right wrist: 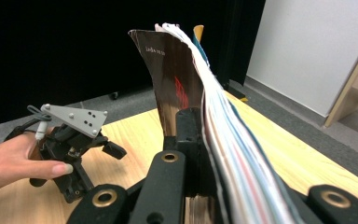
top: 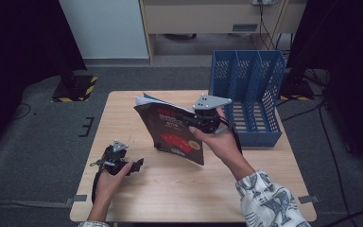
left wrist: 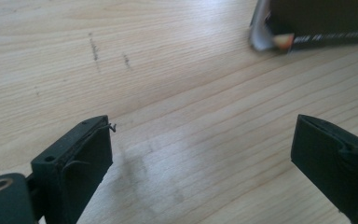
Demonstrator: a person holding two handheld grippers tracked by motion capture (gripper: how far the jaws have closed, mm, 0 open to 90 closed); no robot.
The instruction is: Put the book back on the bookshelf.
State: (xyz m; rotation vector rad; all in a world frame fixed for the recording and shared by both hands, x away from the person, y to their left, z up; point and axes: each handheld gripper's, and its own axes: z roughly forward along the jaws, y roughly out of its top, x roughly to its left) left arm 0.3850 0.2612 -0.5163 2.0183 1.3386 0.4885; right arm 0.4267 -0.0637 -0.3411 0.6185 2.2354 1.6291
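A dark-covered book (top: 172, 135) with red print is held tilted above the middle of the wooden table (top: 170, 194). My right gripper (top: 197, 120) is shut on its upper right edge. In the right gripper view the book (right wrist: 172, 79) stands up between the jaws, its pages fanning to the right of my right gripper (right wrist: 204, 135). My left gripper (top: 139, 163) rests low at the table's front left, open and holding nothing. In the left gripper view my left gripper (left wrist: 200, 140) has bare wood between its jaws, and the book's lower corner (left wrist: 317, 23) lies ahead at the top right.
A blue mesh file rack (top: 255, 94) with three slots stands on the table's back right corner, just right of the book. Dark floor surrounds the table. A white panel and a wooden cabinet stand behind.
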